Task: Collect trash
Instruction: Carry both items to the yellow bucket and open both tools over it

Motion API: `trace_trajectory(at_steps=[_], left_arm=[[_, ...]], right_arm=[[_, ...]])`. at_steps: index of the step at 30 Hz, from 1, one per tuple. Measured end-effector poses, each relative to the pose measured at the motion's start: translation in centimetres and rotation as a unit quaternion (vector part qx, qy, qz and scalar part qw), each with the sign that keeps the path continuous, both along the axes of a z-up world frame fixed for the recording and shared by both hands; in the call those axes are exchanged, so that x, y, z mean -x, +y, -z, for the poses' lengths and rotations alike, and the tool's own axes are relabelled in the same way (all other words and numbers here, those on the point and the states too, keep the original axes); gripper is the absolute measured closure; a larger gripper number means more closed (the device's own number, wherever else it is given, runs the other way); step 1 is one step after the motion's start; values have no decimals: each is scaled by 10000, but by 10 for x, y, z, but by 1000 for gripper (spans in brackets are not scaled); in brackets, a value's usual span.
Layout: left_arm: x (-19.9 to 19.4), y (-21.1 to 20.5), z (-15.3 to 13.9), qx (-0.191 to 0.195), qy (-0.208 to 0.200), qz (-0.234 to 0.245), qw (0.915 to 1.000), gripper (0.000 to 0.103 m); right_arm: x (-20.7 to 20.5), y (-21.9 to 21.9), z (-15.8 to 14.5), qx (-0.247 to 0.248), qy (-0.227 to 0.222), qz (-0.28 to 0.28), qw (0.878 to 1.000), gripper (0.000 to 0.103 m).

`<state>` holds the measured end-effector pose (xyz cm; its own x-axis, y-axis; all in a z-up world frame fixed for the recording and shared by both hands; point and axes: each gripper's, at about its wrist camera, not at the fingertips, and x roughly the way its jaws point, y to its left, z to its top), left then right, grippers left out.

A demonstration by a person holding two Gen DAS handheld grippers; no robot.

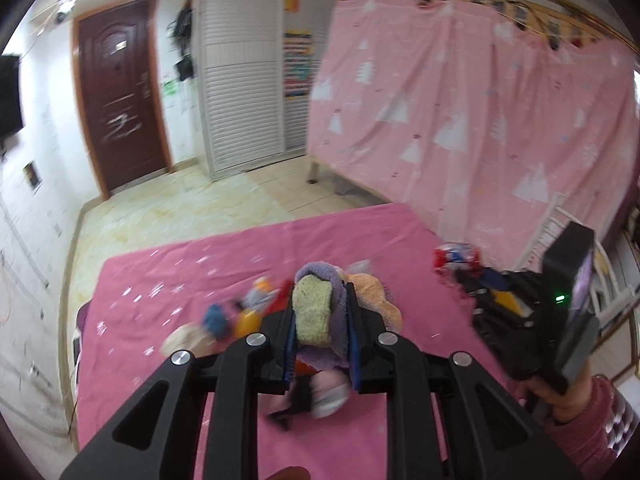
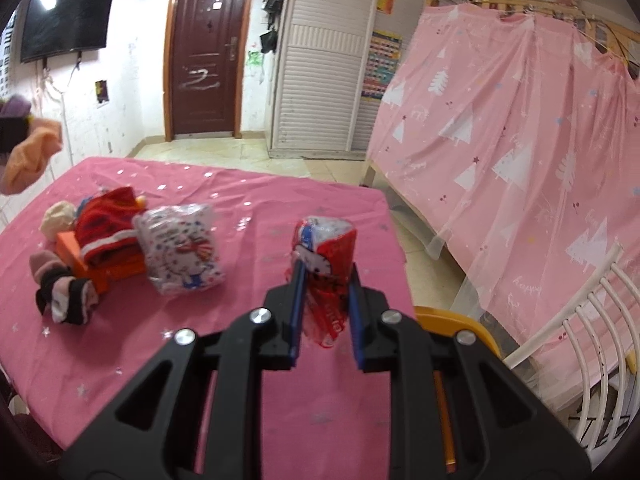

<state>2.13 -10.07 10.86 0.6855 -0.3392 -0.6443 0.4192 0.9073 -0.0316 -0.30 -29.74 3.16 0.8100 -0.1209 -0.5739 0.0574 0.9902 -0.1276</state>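
My left gripper (image 1: 320,300) is shut on a bundle of soft socks (image 1: 316,312), yellow-green, purple and orange, held above the pink-covered table (image 1: 168,280). My right gripper (image 2: 325,284) is shut on a red crinkly Hello Kitty wrapper (image 2: 326,248), held upright above the table's right part. The right gripper with the red wrapper (image 1: 456,258) also shows at the right of the left wrist view. The sock bundle (image 2: 32,152) shows at the left edge of the right wrist view.
On the table lie a white Hello Kitty packet (image 2: 180,252), a red knit item (image 2: 106,224) on an orange box (image 2: 72,256), and dark and pink socks (image 2: 60,288). A yellow bin rim (image 2: 456,320) and white chair (image 2: 592,320) stand at the right.
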Motion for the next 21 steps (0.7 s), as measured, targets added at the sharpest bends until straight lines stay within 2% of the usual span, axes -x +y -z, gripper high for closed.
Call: trace_trajectory(at_steps=[4,8,17,21], left_arm=[[-9,-47,-1,34,144,407,9991,89],[-23,-94,9,103,489,674,9965,89],[-72,-204,43,-75,1105,631,9918,89],[-81,-248,68,-150,1433,719,9870,89]], right_arm=[[0,-23,1,-7,-28,304,9995,84],[0,-59,2,-194,0,643,9977,84],[2,-155,28,-686,418,1442,9863,84],[3,-183,48,-913,711,1581,9806,84]])
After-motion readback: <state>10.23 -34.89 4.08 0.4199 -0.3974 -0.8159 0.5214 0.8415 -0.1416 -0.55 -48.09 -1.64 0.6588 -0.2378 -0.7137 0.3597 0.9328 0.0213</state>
